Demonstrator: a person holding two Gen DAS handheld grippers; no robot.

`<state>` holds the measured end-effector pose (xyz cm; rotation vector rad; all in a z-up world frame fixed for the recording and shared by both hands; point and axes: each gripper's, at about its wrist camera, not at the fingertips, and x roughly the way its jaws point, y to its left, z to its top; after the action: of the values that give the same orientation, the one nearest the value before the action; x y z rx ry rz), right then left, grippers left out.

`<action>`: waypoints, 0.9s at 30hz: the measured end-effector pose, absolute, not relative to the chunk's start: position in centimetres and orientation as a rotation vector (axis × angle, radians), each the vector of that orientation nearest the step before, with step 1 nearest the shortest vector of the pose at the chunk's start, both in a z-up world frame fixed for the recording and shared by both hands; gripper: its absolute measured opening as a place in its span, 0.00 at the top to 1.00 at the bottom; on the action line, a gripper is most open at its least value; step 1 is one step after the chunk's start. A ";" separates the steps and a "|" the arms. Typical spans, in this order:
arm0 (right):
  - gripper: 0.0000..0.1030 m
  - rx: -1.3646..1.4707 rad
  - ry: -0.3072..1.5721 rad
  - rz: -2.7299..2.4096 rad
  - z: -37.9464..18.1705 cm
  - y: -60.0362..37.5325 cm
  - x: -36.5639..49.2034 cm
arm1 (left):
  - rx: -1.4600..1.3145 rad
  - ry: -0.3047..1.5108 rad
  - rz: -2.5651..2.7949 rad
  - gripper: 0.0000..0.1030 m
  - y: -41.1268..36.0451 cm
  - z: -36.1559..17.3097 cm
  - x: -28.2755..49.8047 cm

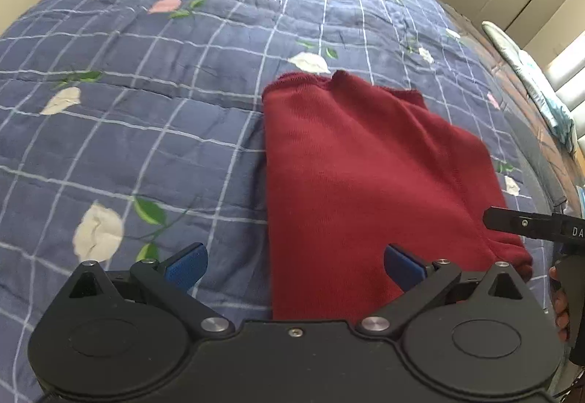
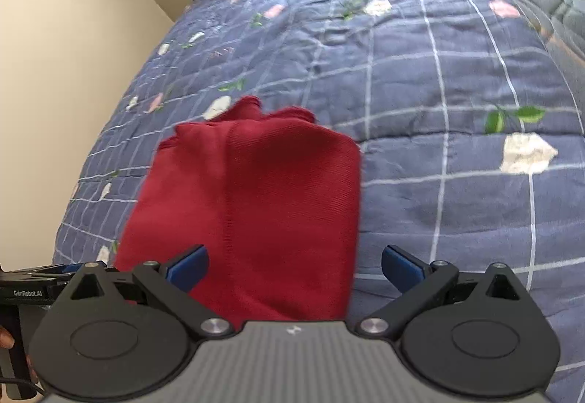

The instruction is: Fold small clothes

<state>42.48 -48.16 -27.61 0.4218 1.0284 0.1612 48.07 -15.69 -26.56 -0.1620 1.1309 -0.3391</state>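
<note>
Red knit garment (image 1: 362,183) folded into a long rectangle, flat on blue checked floral quilt (image 1: 146,110), well clear of its edges. Left gripper (image 1: 295,266) jaws spread, holding nothing, above garment's near left edge. Right gripper (image 2: 294,266) jaws spread, empty, over near right edge.

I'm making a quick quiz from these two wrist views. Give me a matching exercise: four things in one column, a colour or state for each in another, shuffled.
Things:
1. red garment
2. bedspread
3. left gripper
4. finger pads

Descriptions:
a. blue
b. open, holding nothing
c. folded, lying flat
d. navy, white grid and flowers

Pairs: 1-c, 2-d, 3-b, 4-a
</note>
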 end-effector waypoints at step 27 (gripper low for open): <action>0.71 0.469 1.046 0.195 -26.5 -43.7 43.3 | -0.243 1.226 -0.429 0.77 -17.0 -25.3 50.8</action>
<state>43.28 -43.70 -26.46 0.4688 1.0460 0.1954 50.76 -17.00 -25.29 -0.2426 1.2257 -0.4290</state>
